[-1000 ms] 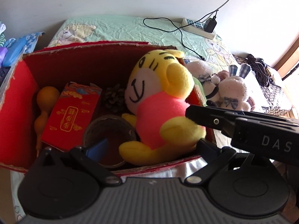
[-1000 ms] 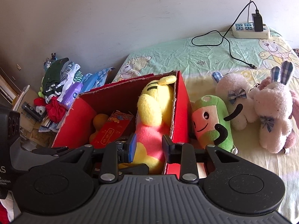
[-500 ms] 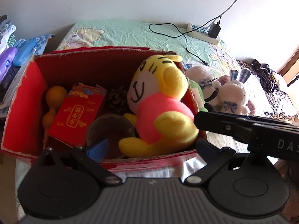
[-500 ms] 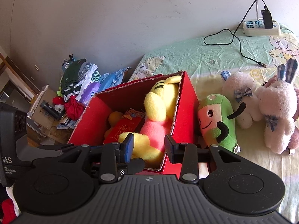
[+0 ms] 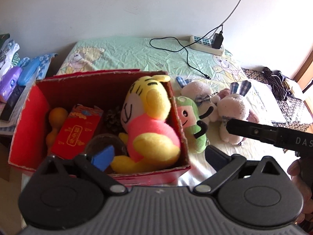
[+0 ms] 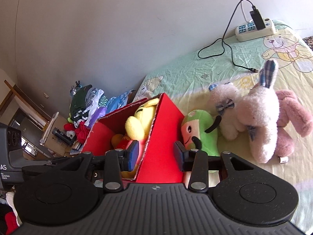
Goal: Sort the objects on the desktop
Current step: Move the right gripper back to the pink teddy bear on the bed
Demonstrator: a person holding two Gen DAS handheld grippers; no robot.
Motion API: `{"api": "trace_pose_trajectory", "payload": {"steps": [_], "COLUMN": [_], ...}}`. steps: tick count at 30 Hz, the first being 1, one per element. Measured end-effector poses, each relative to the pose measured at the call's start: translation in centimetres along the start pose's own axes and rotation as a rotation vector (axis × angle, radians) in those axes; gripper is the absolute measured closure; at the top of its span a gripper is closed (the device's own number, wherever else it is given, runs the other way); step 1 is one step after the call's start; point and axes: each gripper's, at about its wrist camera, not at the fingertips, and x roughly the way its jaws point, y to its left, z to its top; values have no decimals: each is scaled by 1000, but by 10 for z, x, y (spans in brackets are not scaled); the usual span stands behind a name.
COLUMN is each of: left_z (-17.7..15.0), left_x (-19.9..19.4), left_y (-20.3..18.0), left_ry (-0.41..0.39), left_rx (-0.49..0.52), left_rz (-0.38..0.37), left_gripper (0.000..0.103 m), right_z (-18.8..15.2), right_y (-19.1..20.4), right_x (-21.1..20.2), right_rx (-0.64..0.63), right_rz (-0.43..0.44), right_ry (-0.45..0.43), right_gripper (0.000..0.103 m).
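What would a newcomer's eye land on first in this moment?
The yellow tiger plush in a pink shirt, propped in the right end of the red box, beside a red packet. Just outside the box's right wall lies a green plush, with white bunnies behind it on the bedsheet.

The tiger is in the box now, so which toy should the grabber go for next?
Probably the green plush. It lies on the bed just outside the red box, nearest the open, empty right gripper. I'd shift that gripper a little to the right so its fingers straddle it. The yellow tiger already sits inside.
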Motion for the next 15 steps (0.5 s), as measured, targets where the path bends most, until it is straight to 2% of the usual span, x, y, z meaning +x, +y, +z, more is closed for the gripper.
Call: {"api": "trace_pose_trajectory", "payload": {"steps": [7, 12, 15], "left_z": [5, 2, -3], "left_x": [12, 28, 44], "left_y": [-54, -86, -104], "left_ry": [-22, 1, 25], "left_rx": [104, 151, 165], "left_rz": [-76, -153, -166], "left_gripper": [4, 4, 4], "right_z": [-2, -4, -3], "right_y": [-47, -75, -91], "right_x": [-18, -27, -29], "right_rx": [71, 124, 172], "right_rz": [-83, -116, -107], "right_ry": [12, 21, 33], "right_gripper": [60, 60, 60]}}
